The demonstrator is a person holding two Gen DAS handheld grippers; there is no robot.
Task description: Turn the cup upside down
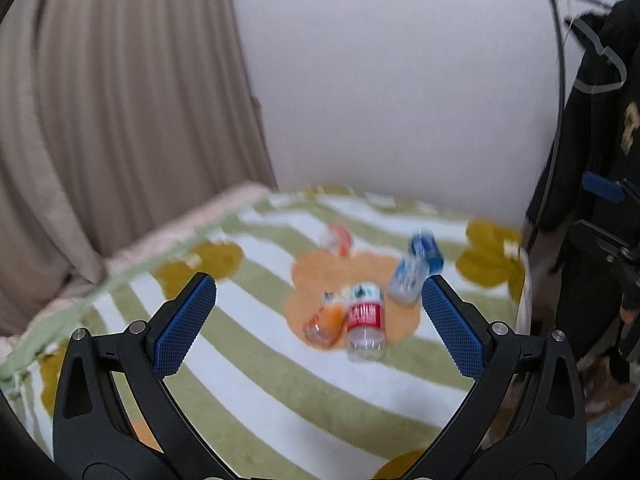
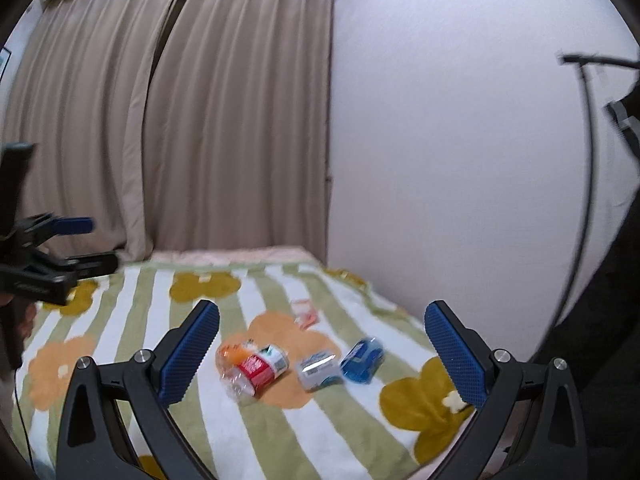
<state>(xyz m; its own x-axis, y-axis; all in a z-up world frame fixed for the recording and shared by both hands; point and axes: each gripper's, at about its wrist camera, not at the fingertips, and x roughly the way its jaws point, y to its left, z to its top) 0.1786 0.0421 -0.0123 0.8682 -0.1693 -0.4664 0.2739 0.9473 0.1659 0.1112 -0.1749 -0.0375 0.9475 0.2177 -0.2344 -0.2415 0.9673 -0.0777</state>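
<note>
Several small containers lie on a striped flower blanket [image 1: 248,364], all blurred. A clear bottle with a red label [image 1: 364,322] [image 2: 260,368] lies beside an orange bottle [image 1: 324,320] [image 2: 234,354]. A white-blue pack [image 1: 406,278] [image 2: 320,370] and a blue item [image 1: 426,248] [image 2: 362,356] lie to the right. A small orange-white container [image 1: 338,238] [image 2: 306,312] sits farthest back; I cannot tell which of these is a cup. My left gripper [image 1: 319,282] and my right gripper [image 2: 323,308] both hover open above the blanket, holding nothing.
Beige curtains [image 2: 180,120] hang behind the bed and a white wall [image 2: 440,140] runs along its right side. Dark clothes on a rack [image 1: 600,120] stand at the right. The left gripper [image 2: 60,240] shows at the left edge of the right wrist view.
</note>
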